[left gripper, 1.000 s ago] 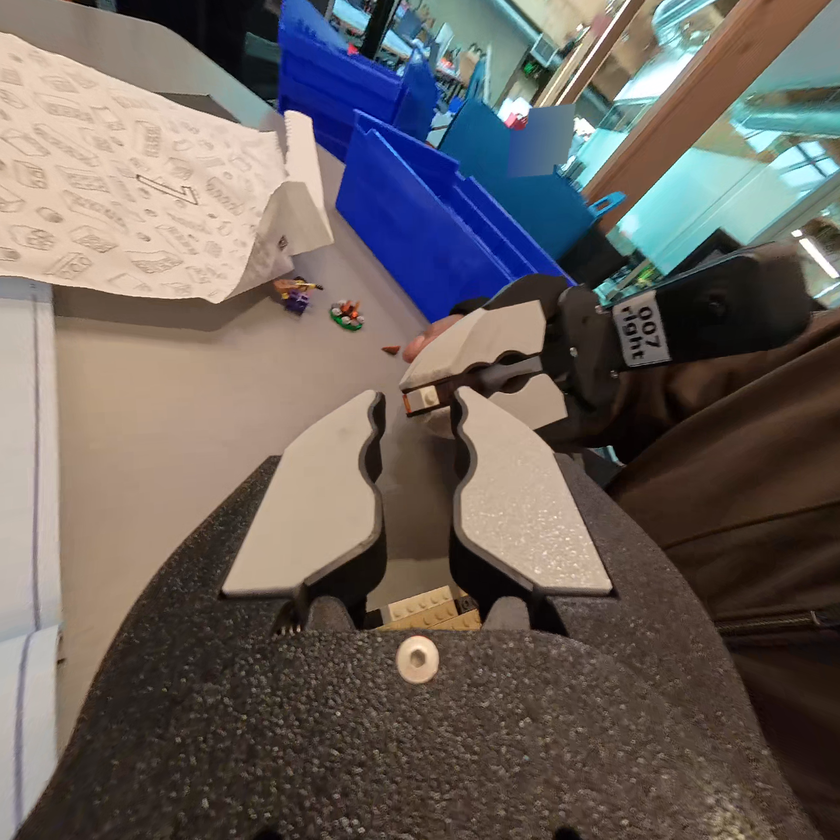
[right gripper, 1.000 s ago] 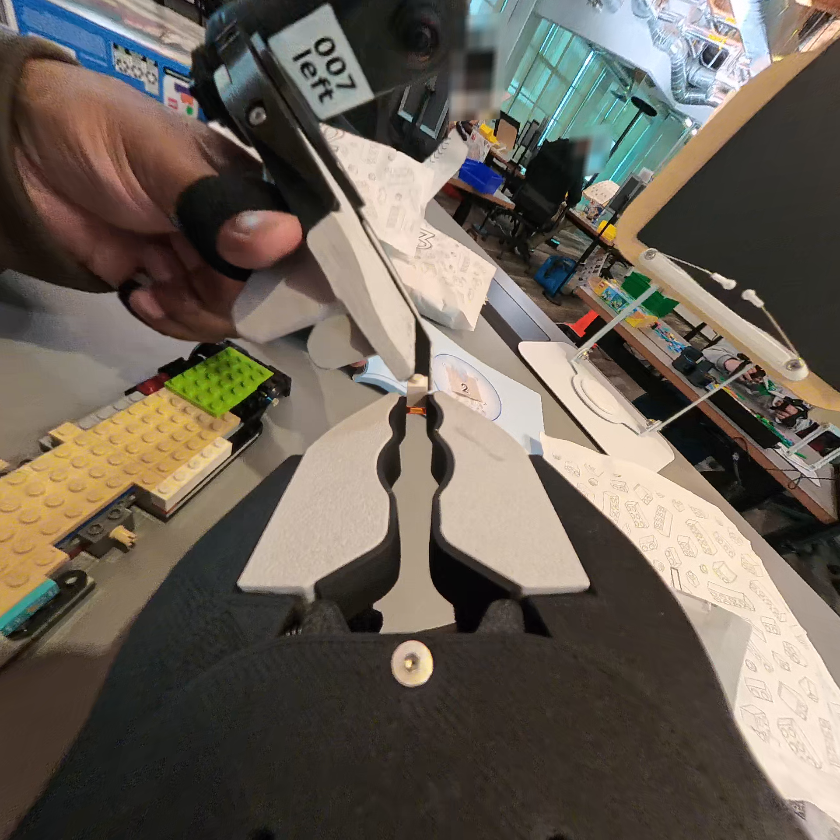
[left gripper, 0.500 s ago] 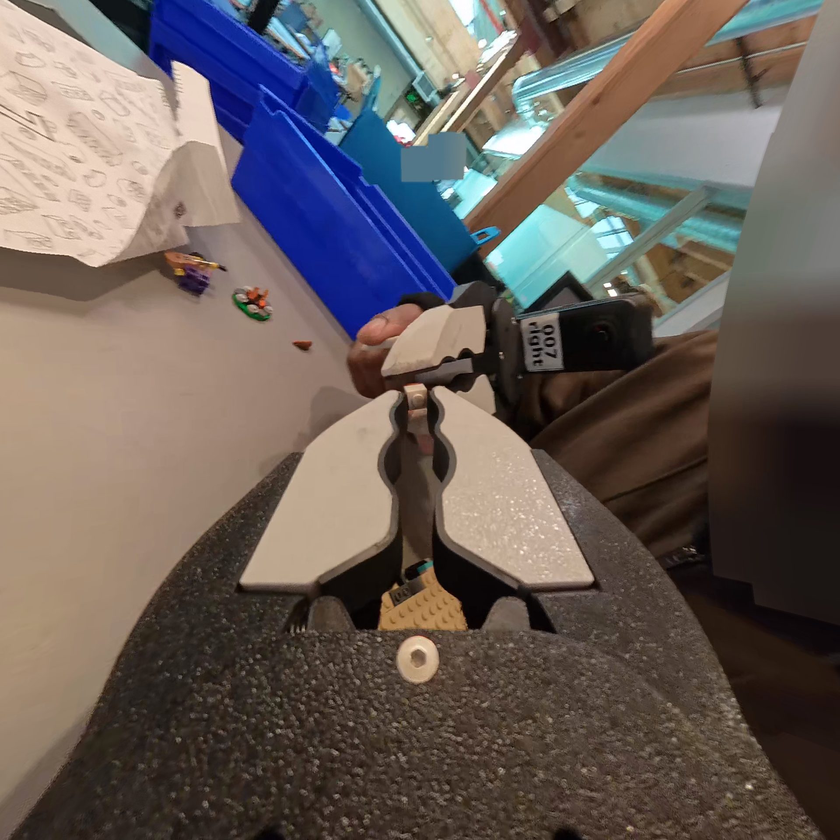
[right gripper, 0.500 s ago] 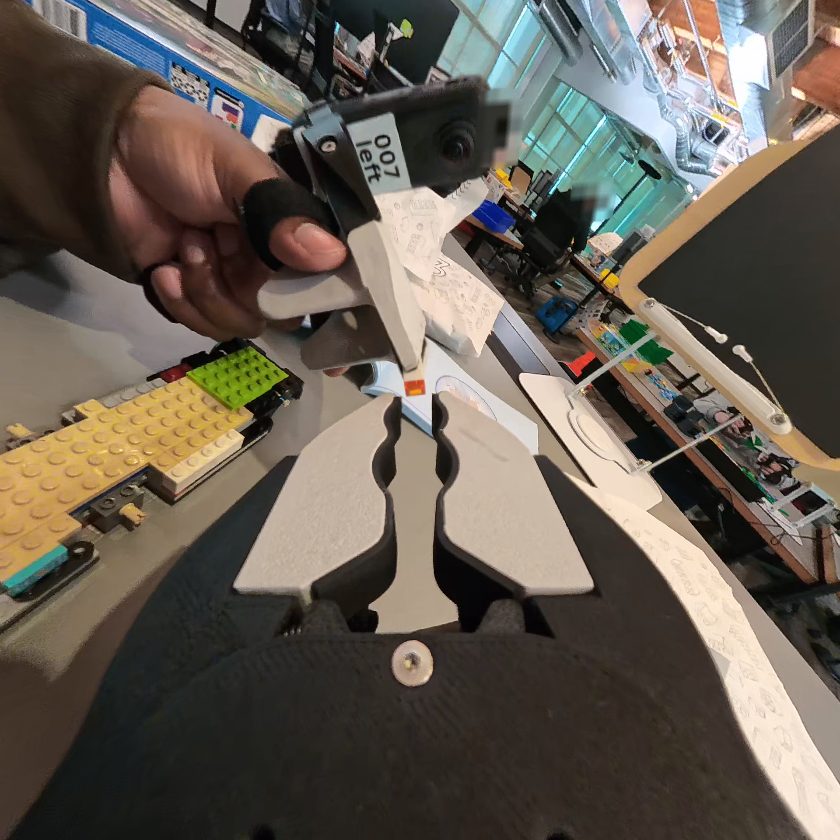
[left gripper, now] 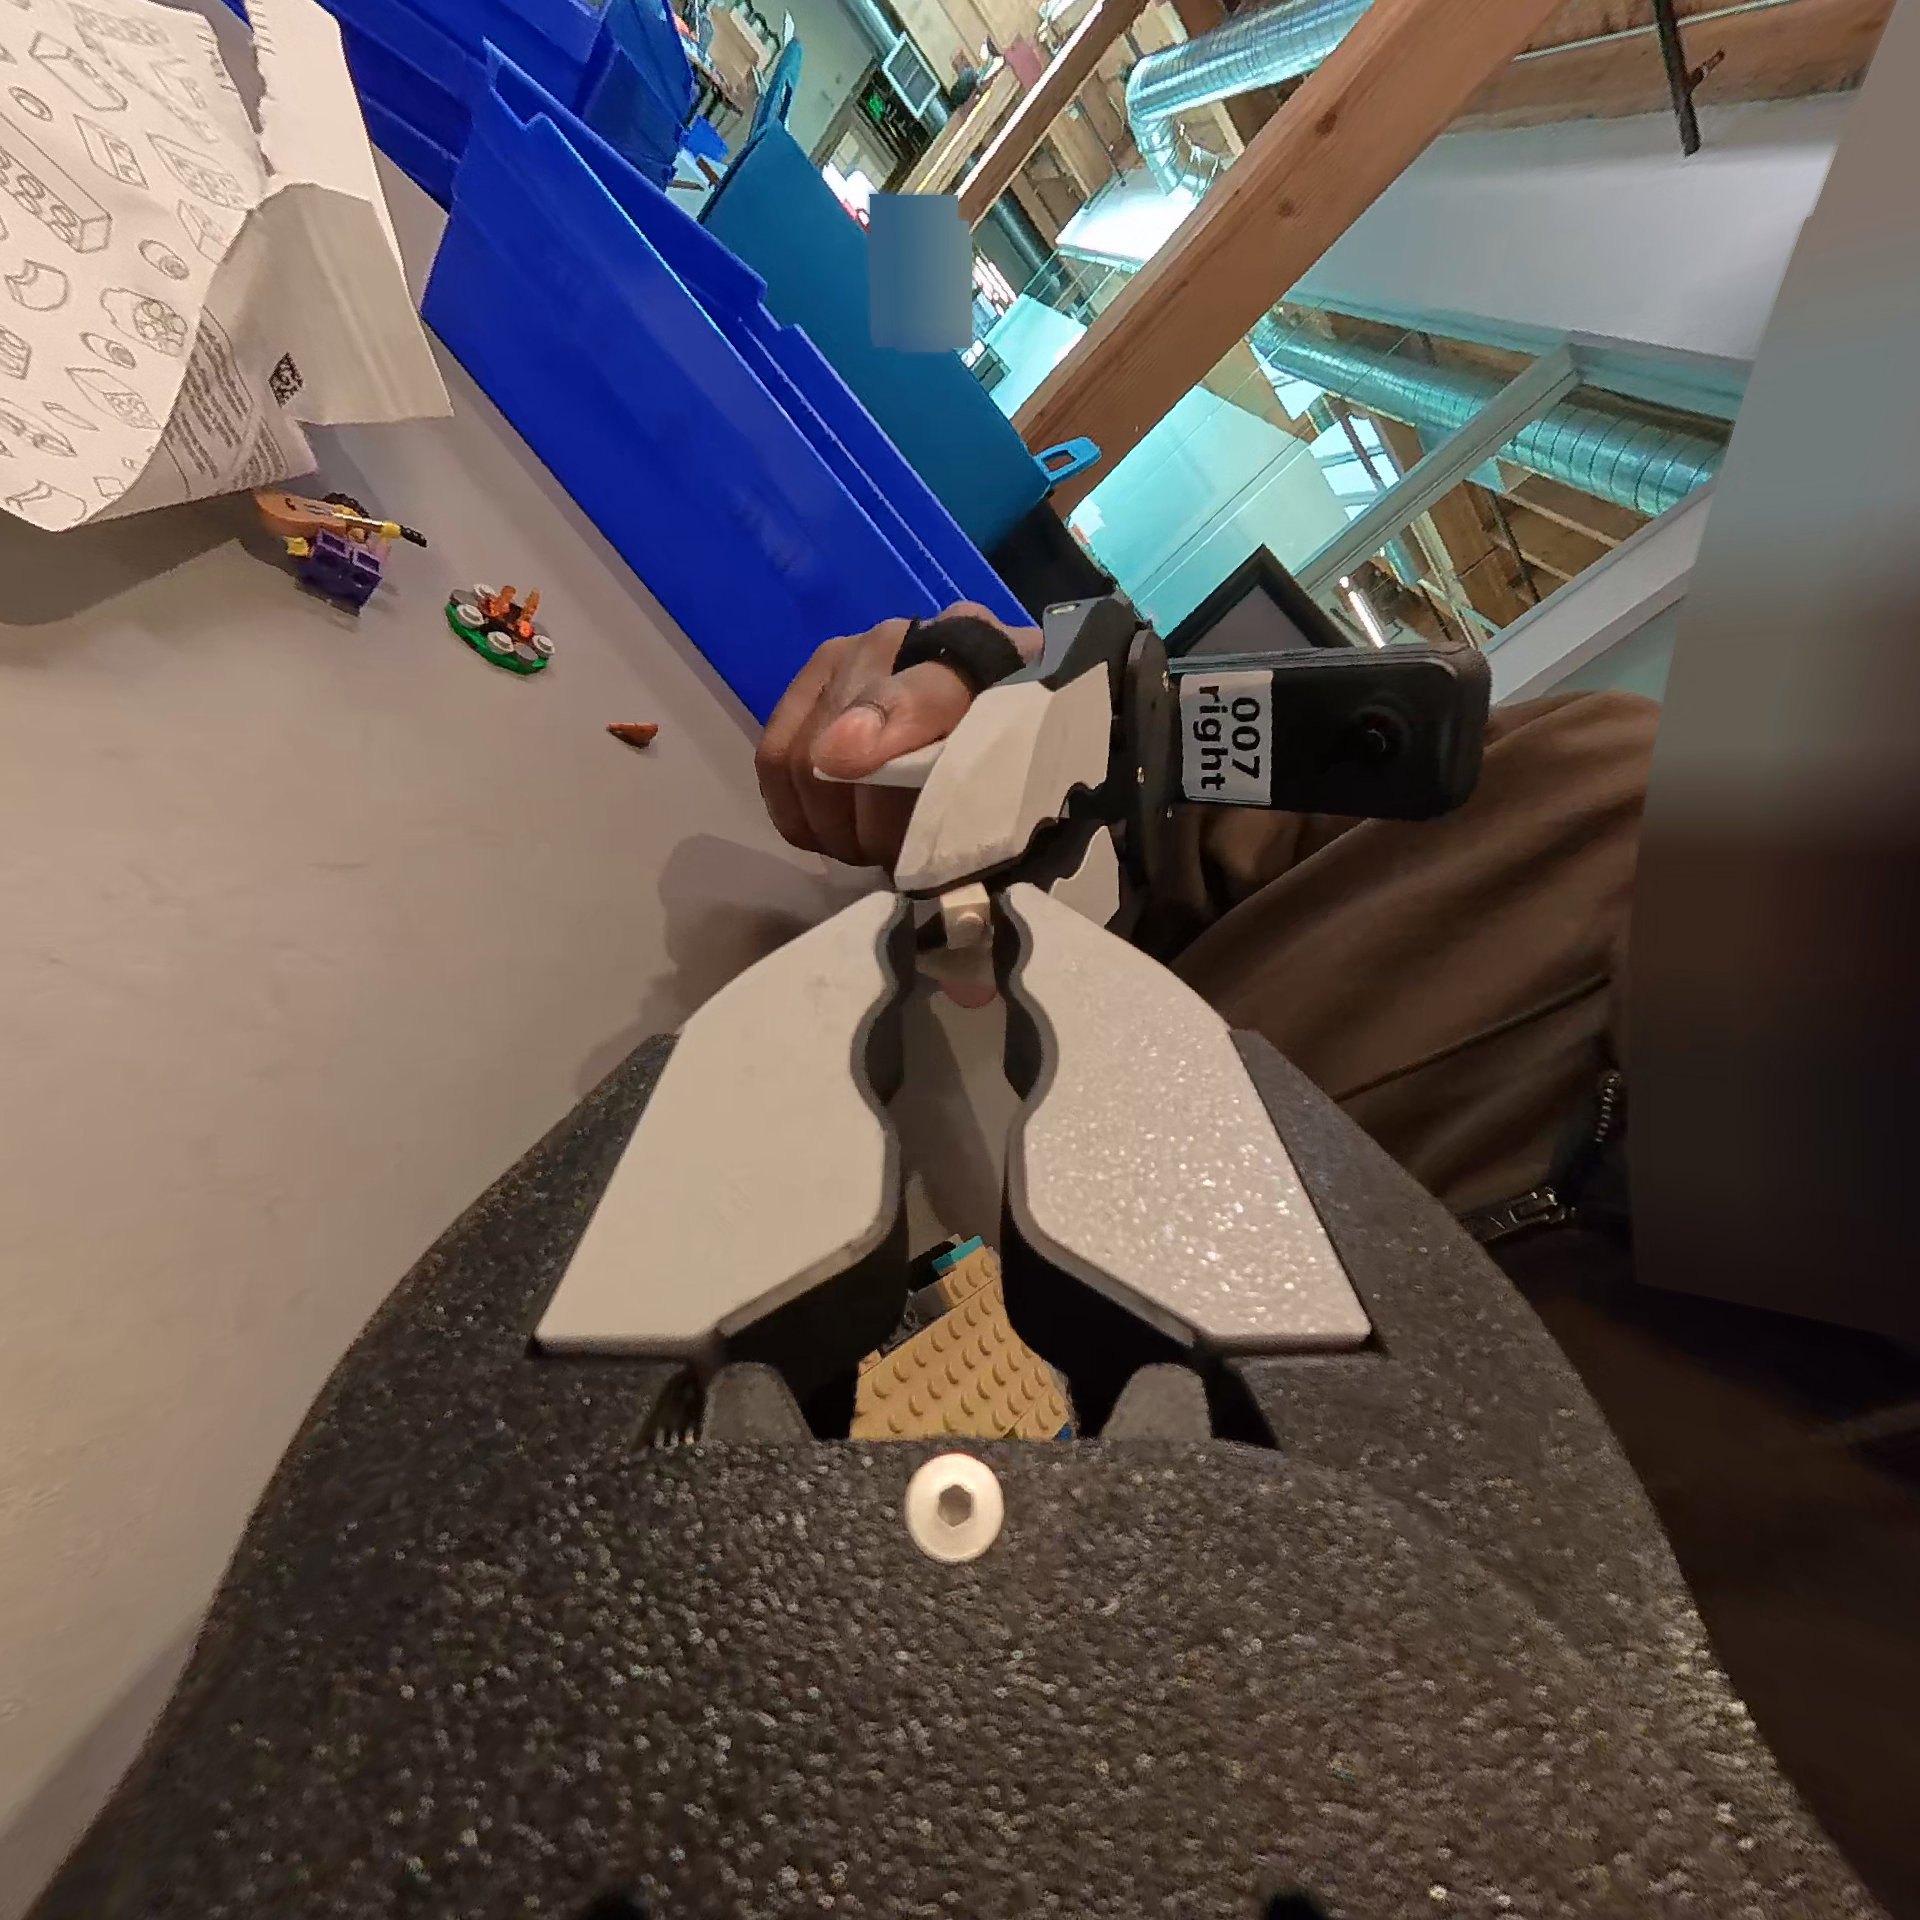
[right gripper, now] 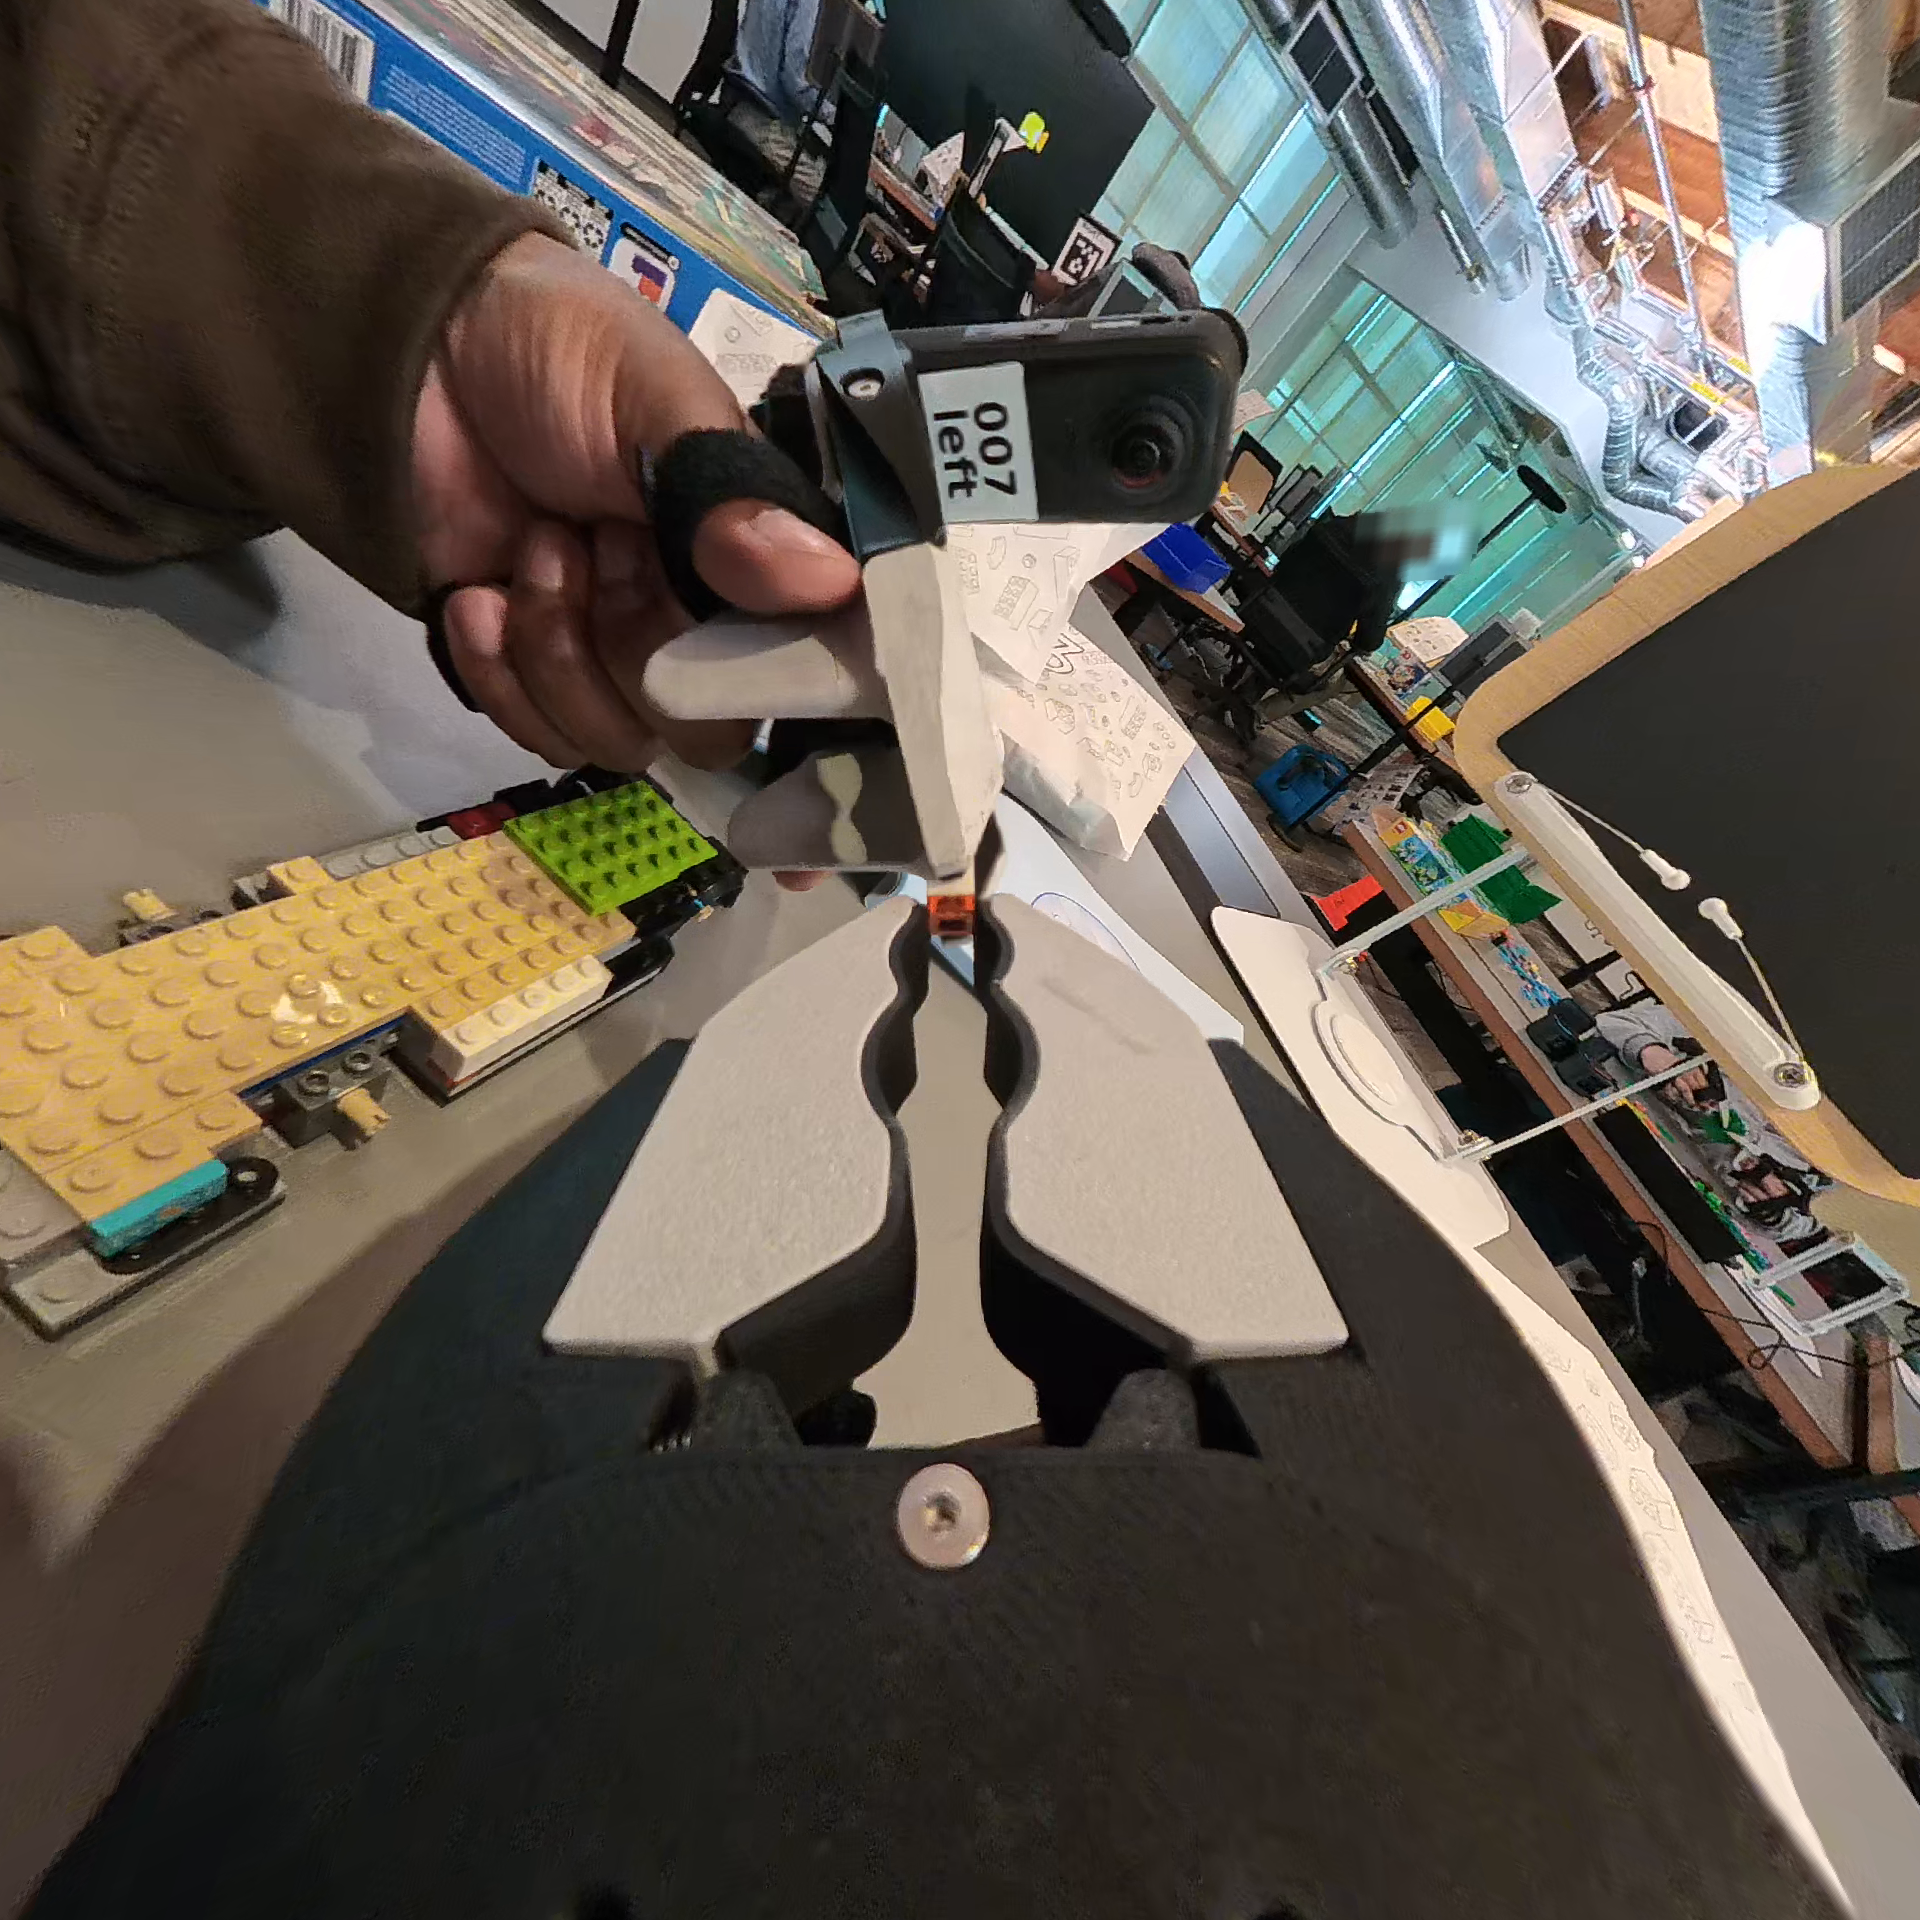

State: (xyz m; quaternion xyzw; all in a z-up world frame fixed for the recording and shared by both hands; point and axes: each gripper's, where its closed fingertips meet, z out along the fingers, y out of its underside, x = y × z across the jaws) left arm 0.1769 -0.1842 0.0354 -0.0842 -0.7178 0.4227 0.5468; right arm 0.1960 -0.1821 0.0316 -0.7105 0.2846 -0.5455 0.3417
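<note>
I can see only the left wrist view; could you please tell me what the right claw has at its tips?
Observer: In the right wrist view, a small brick shows an orange end between the fingertips of the right claw.
Operator: Thank you. What lies on the table to that claw's left?
Observer: A tan build with a lime-green plate at its far end.
Operator: And what is behind the left hand?
Observer: A blue box lies behind it.
</note>
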